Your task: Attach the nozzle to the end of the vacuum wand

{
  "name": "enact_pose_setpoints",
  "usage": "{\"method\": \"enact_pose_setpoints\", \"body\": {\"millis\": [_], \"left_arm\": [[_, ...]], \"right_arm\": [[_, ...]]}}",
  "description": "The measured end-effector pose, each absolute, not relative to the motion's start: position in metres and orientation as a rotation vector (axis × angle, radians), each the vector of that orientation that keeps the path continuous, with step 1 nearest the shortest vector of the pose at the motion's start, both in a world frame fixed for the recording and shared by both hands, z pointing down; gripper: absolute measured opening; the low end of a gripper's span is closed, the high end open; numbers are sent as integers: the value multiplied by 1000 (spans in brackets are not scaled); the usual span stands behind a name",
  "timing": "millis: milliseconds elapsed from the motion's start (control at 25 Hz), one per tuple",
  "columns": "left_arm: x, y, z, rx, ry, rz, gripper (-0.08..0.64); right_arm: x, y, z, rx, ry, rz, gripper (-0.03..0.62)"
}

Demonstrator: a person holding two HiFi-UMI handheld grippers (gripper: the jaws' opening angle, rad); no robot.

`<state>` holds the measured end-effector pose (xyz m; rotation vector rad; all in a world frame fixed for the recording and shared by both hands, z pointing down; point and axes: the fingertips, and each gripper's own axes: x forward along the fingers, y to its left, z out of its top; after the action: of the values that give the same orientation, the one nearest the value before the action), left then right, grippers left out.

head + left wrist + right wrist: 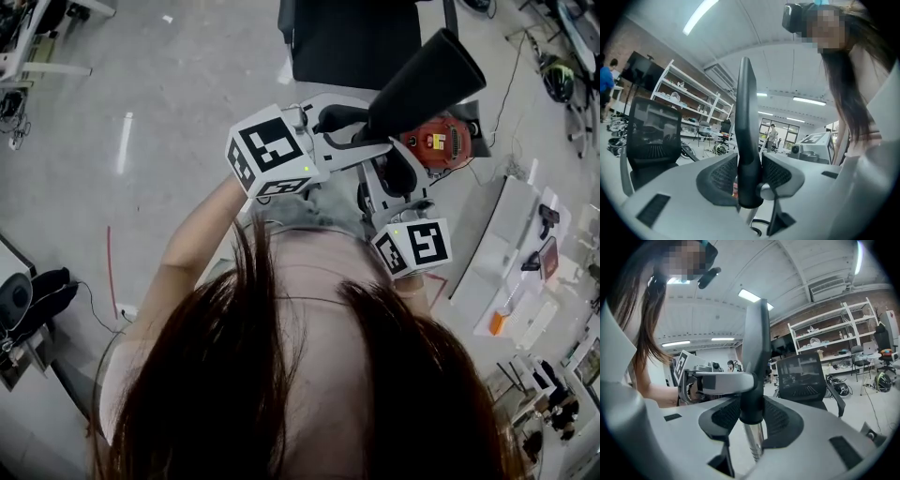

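Observation:
The black tapered nozzle [427, 84] points up, above the red vacuum body [436, 141]. My left gripper [375, 141] reaches in from the left and is shut on the nozzle's lower part. In the left gripper view the nozzle [746, 131] stands upright with both pads of that gripper [749, 176] pressed to its sides. Under the nozzle [757, 343], its collar sits over the chrome vacuum wand [754, 439]. My right gripper [752, 416] is shut on the wand at that joint. The left gripper [712, 380] crosses just above it. In the head view the right gripper [398, 178] comes from below.
A black office chair [356, 37] stands just beyond the grippers, also seen as the chair [651, 140] on the left. At the right, a white table [511, 234] holds small tools. White shelves [834, 333] line the far wall. The person's hair fills the lower head view.

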<state>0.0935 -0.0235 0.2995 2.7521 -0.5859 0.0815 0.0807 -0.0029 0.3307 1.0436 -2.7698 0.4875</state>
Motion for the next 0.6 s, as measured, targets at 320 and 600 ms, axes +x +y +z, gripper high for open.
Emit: {"method": "enact_pose_setpoints", "body": {"millis": [320,600], "left_arm": [[93,-20,298,2781,-589,79,166],[96,-15,297,2801,-514,118,165]], "right_arm": [[81,0,330,960,-2794,489,160],[78,1,329,663,-2859,536,160]]}}
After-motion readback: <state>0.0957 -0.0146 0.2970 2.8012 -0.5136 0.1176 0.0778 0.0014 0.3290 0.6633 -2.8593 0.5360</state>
